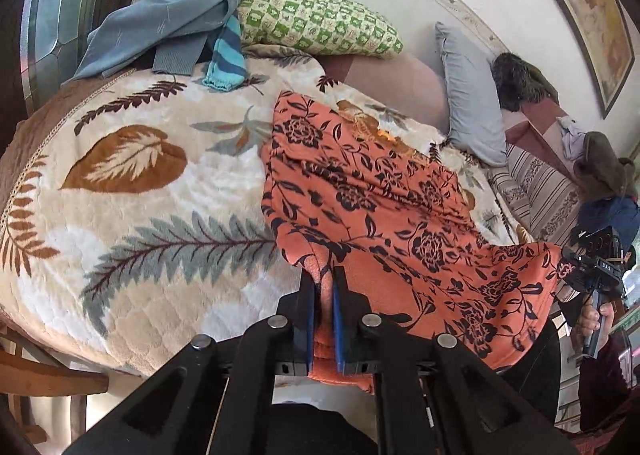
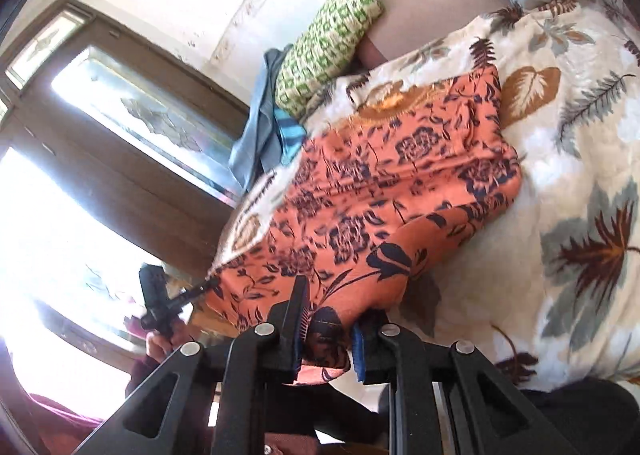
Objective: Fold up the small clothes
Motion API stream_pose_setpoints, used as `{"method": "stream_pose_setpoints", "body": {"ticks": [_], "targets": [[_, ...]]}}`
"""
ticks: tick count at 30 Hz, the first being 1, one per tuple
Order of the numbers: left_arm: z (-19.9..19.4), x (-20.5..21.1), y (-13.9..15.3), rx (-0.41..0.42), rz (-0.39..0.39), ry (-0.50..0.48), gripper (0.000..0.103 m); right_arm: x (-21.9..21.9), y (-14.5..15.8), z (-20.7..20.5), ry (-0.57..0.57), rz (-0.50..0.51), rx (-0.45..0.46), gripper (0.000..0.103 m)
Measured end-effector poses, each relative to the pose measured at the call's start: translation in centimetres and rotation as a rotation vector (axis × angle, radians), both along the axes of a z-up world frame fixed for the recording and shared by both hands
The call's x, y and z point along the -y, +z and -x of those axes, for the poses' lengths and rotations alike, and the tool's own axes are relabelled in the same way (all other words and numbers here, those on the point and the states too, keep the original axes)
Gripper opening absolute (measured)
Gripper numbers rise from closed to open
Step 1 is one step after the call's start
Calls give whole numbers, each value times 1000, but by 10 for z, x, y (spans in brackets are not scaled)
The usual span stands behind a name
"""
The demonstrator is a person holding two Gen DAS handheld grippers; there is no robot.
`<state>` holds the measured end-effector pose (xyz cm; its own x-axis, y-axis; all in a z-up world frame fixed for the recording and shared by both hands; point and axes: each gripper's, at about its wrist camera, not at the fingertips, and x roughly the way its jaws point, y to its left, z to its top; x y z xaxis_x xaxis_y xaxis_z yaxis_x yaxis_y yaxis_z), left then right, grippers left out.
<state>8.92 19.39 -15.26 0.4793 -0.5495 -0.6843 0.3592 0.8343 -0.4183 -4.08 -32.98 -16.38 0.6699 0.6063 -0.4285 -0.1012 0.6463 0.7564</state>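
Both claws are clenched on the same orange flowered garment (image 1: pixel 372 191). The left claw (image 1: pixel 323 283) pinches a bunched edge between its blue pads, and the cloth spreads away ahead of it and to its right, over the leaf-patterned blanket (image 1: pixel 132 183) on the bed. The right claw (image 2: pixel 332 319) grips another edge of the garment (image 2: pixel 384 175), which rises ahead of it across the blanket (image 2: pixel 560 159). Beyond the left claw, far ahead, a blue sweater (image 1: pixel 168 19) and a striped sock (image 1: pixel 226 55) lie against a green checked pillow (image 1: pixel 320 23).
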Motion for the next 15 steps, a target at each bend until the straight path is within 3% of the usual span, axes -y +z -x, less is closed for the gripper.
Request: {"method": "stream_pose_setpoints", "body": {"ticks": [8, 15], "targets": [[-80, 19, 25, -19, 2, -3, 7, 48, 17, -79, -166, -104, 77, 20], [-189, 60, 23, -79, -14, 13, 7, 95, -6, -161, -332, -173, 96, 20]]}}
